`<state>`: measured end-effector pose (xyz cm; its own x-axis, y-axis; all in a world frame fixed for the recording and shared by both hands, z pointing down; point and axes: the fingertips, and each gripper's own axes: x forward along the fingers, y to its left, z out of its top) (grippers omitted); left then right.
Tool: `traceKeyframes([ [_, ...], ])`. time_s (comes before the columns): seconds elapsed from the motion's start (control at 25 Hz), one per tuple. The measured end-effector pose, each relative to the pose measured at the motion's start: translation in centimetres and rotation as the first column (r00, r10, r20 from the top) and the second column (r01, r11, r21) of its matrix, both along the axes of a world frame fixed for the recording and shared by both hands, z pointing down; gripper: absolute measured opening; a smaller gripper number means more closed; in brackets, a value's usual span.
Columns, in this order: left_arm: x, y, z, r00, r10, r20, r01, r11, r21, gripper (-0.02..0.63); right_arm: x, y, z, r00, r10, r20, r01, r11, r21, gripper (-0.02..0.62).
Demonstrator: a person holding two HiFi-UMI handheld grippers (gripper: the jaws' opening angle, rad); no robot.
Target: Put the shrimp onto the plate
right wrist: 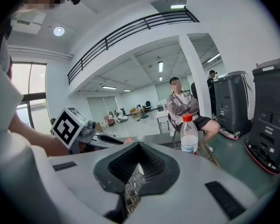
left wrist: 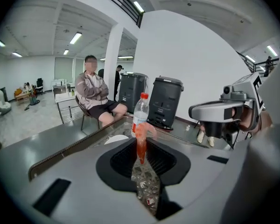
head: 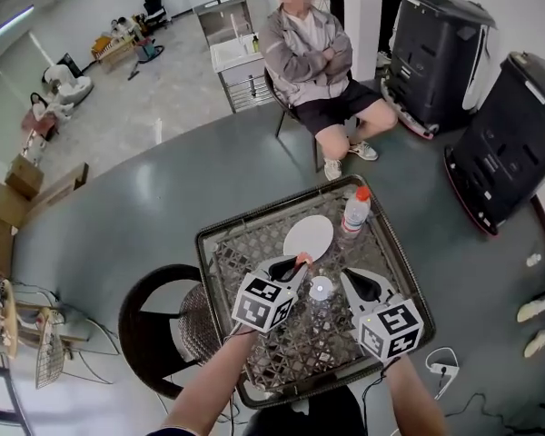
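Note:
An orange-red shrimp [left wrist: 141, 141] hangs pinched between the jaws of my left gripper [left wrist: 141, 149], which is shut on it. In the head view this gripper [head: 293, 265] holds the shrimp [head: 302, 259] just at the near edge of the white oval plate [head: 308, 235]. The plate [left wrist: 115, 138] lies bare on the wicker table, ahead and slightly left of the shrimp. My right gripper [head: 364, 286] hovers to the right of the left one, its jaws shut with nothing between them [right wrist: 135, 166]. From the right gripper view the shrimp's tip [right wrist: 127, 141] shows at the left gripper's nose.
A plastic water bottle [head: 355, 209] with a red cap stands at the plate's right. A small clear round object [head: 321, 288] sits between the grippers. The woven table has a raised rim [head: 203, 243]. A person sits on a chair beyond it; a round stool [head: 159, 321] stands at the left.

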<state>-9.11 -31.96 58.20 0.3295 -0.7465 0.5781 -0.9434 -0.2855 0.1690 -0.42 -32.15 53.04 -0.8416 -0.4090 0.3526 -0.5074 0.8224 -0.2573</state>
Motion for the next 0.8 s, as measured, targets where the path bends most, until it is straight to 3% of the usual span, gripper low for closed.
traceKeyframes([
  [0.44, -2.1, -6.1, 11.4, 0.992, 0.022, 0.123, 0.004, 0.979, -0.205, 0.061, -0.5, -3.8, 6.3, 0.994, -0.064, -0.088, 0.057, 0.995, -0.087, 0.005],
  [0.8, -2.7, -7.6, 15.9, 0.984, 0.054, 0.168, 0.002, 0.949, -0.316, 0.061, -0.9, -4.0, 9.0, 0.994, -0.065, -0.090, 0.051, 0.986, -0.158, 0.005],
])
